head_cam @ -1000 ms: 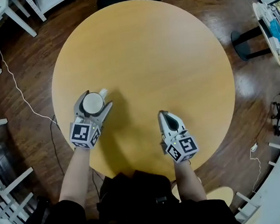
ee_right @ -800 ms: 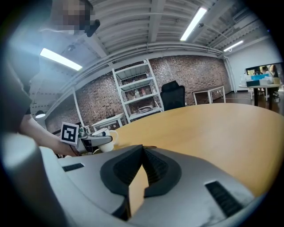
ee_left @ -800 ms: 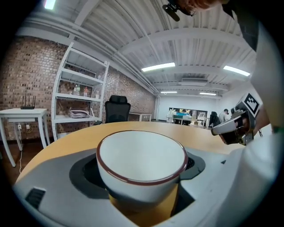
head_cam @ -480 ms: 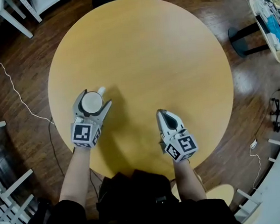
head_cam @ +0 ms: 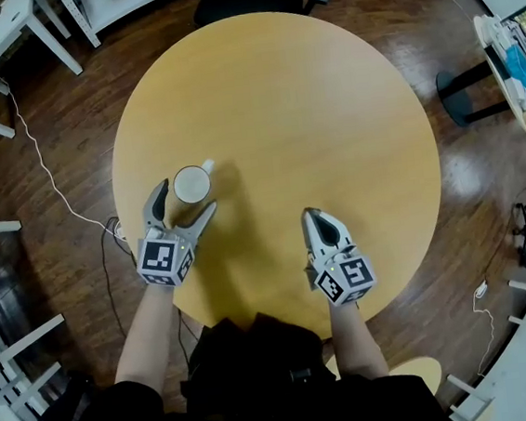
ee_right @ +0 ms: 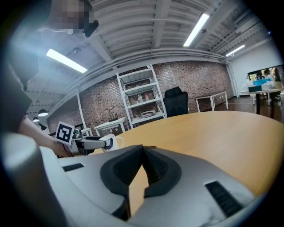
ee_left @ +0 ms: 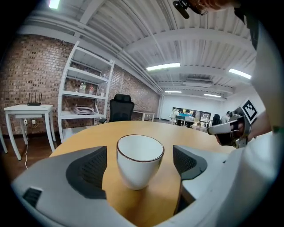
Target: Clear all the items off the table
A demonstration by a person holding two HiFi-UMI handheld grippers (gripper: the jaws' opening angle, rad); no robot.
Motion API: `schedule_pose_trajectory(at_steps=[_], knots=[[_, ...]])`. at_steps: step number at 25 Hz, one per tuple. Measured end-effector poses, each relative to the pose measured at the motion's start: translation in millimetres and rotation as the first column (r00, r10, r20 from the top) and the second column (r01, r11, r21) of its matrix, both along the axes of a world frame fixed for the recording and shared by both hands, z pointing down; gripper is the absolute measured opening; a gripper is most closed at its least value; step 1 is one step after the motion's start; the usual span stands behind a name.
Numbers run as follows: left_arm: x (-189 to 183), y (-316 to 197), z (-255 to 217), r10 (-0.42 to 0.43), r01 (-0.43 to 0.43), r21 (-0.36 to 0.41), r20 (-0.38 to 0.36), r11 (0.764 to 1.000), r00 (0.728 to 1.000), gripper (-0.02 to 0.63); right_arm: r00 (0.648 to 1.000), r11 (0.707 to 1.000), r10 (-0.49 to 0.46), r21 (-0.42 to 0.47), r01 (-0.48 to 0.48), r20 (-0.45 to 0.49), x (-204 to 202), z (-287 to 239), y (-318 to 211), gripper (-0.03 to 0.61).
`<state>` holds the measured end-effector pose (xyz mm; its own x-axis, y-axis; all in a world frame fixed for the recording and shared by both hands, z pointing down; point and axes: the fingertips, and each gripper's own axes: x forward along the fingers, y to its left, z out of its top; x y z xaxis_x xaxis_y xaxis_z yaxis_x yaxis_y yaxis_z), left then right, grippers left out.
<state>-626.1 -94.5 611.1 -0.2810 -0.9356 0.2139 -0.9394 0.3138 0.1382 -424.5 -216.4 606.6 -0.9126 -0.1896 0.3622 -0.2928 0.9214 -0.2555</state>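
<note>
White cup (head_cam: 191, 183) between opening jaws on a round table (head_cam: 306, 88).
The left gripper (head_cam: 187, 195) is opening wide, its pads clear of the upright cup near the table's left edge; the right gripper (head_cam: 313, 216), shut and empty, hovers well apart.

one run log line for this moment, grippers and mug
left gripper: jaws opening, mug between, untouched | mug: upright on table | right gripper: shut, empty
</note>
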Motion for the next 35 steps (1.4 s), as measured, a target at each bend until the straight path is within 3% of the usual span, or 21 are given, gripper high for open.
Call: schedule_pose_trajectory(at_steps=[4, 6, 12, 16, 17, 22, 28, 35], knots=[[1.7, 14.8, -25.0, -0.038, 0.038, 0.041, 0.003, 0.998, 0.999, 0.456, 1.000, 1.000, -0.009, 0.018, 0.009, 0.029, 3.7, -15.7, 4.6, 0.003], [6.1, 20.4, -42.2, -0.051, 0.050, 0.070, 0.006, 0.996, 0.999, 0.421, 0.999, 1.000, -0.008, 0.029, 0.006, 0.049, 8.9, -27.0, 5.0, 0.003], [37.9, 31.4, -94.6, -0.049, 0.039, 0.160, 0.054, 0.986, 0.997, 0.235, 0.993, 0.997, 0.008, 0.076, -0.017, 0.122, 33.7, -60.3, 1.8, 0.003], [70.7, 34.5, -121.0, -0.017, 0.002, 0.209, 0.069, 0.978, 0.997, 0.173, 0.984, 0.994, 0.027, 0.102, -0.045, 0.177, 61.0, -83.6, 1.4, 0.003], [78.7, 34.1, -127.9, -0.010, -0.006, 0.224, 0.071, 0.975, 0.997, 0.164, 0.981, 0.992, 0.030, 0.112, -0.052, 0.192, 68.4, -90.4, 0.5, 0.003], [125.4, 34.4, -161.4, 0.005, -0.026, 0.319, 0.067, 0.947, 0.998, 0.000, 0.964, 0.983, 0.060, 0.154, -0.103, 0.260, 122.5, -128.5, -5.1, 0.003], [171.5, 35.8, -189.8, 0.017, -0.041, 0.374, 0.065, 0.926, 0.998, 0.000, 0.952, 0.966, 0.077, 0.215, -0.145, 0.297, 177.4, -164.9, -5.9, 0.003], [194.4, 53.9, -203.9, 0.012, -0.041, 0.390, 0.075, 0.920, 0.997, 0.000, 0.944, 0.960, 0.026, 0.256, -0.116, 0.329, 186.9, -186.4, 10.1, 0.003]])
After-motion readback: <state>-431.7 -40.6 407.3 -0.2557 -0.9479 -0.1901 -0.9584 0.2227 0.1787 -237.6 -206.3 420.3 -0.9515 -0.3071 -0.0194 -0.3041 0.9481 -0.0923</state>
